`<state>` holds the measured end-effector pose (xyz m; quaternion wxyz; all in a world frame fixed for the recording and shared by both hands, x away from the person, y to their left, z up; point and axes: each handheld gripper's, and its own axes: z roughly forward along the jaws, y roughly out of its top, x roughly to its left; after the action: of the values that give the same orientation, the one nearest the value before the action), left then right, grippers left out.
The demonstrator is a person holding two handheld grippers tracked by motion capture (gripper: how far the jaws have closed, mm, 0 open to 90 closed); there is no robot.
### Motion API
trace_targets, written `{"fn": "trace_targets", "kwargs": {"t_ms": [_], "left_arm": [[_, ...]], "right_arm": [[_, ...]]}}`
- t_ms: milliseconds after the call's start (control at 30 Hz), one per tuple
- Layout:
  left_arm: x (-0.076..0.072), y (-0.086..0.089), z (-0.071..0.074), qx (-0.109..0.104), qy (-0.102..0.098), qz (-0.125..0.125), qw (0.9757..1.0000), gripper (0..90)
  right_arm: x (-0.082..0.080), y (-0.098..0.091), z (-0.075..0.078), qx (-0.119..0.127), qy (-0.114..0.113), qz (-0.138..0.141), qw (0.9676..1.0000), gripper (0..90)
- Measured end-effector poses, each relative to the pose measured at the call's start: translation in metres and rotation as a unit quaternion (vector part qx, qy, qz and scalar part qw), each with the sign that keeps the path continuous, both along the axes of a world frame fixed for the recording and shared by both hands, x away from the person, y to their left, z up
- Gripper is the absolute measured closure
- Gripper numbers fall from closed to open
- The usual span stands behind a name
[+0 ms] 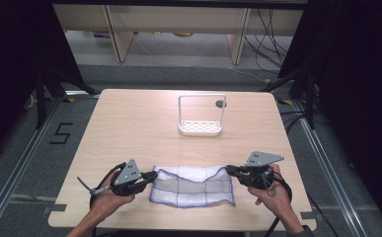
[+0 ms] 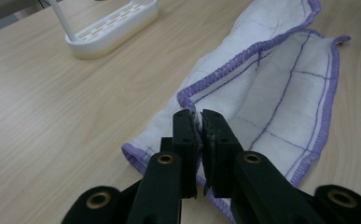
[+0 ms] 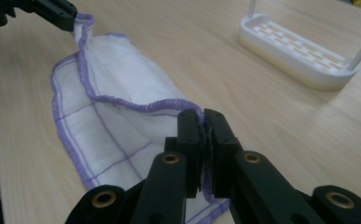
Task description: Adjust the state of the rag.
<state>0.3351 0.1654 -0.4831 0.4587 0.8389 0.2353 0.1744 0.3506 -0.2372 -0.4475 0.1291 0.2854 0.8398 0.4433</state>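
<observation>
Cloth [image 1: 192, 185], white with a purple hem and thin purple grid lines, lay at the near edge of the table [image 1: 129, 123], stretched between the two grippers. The left gripper [image 1: 152, 175] had its jaws pressed together on the cloth's left far corner; in the left gripper view [image 2: 201, 122] the two black jaws stood almost touching, with only a thin bit of hem caught between them, and the cloth [image 2: 262, 93] spread away beyond them in a loose fold. The right gripper [image 1: 229, 170] was likewise clamped on the right far corner; in the right gripper view [image 3: 203, 122] its jaws were nearly closed with the purple edge nipped between them. That same view showed the other gripper at the top left, holding the opposite corner slightly lifted, so that the cloth's [image 3: 117, 98] far edge sagged in a curve between the two grips while the near part lay flat on the wood.

Farther back, well apart from the cloth and near the table's middle, stood a white rack [image 1: 201, 116] with a slotted base and a tall thin frame. A person's hands came in from the bottom of the high view, one on each gripper.
</observation>
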Motion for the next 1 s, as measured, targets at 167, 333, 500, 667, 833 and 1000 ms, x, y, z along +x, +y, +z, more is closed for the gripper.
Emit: {"fn": "trace_targets", "kwargs": {"t_ms": [167,333,500,667,833,1000], "left_arm": [[-0.010,0.000,-0.005,0.013,0.000,-0.011,0.9998,83.7],[-0.018,0.001,-0.011,0.003,0.008,-0.006,0.9999,83.7],[-0.023,0.001,-0.017,0.014,0.017,-0.017,0.9996,82.5],[-0.033,0.003,-0.021,0.021,0.025,-0.022,0.9992,79.2],[-0.040,0.008,-0.020,0.001,0.045,-0.019,0.9988,66.6],[-0.035,0.015,-0.003,-0.024,0.035,-0.012,0.9990,54.3]], "right_arm": [[-0.008,-0.001,-0.006,-0.005,0.007,0.009,0.9999,85.8],[-0.018,-0.004,-0.009,-0.007,0.020,0.008,0.9997,85.6],[-0.025,-0.004,-0.022,-0.019,0.042,0.015,0.9988,85.1],[-0.033,-0.005,-0.027,-0.027,0.053,0.030,0.9977,82.5],[-0.038,-0.010,-0.028,-0.028,0.062,0.015,0.9976,62.3],[-0.037,-0.018,-0.010,0.008,0.041,-0.038,0.9984,52.2]]}}
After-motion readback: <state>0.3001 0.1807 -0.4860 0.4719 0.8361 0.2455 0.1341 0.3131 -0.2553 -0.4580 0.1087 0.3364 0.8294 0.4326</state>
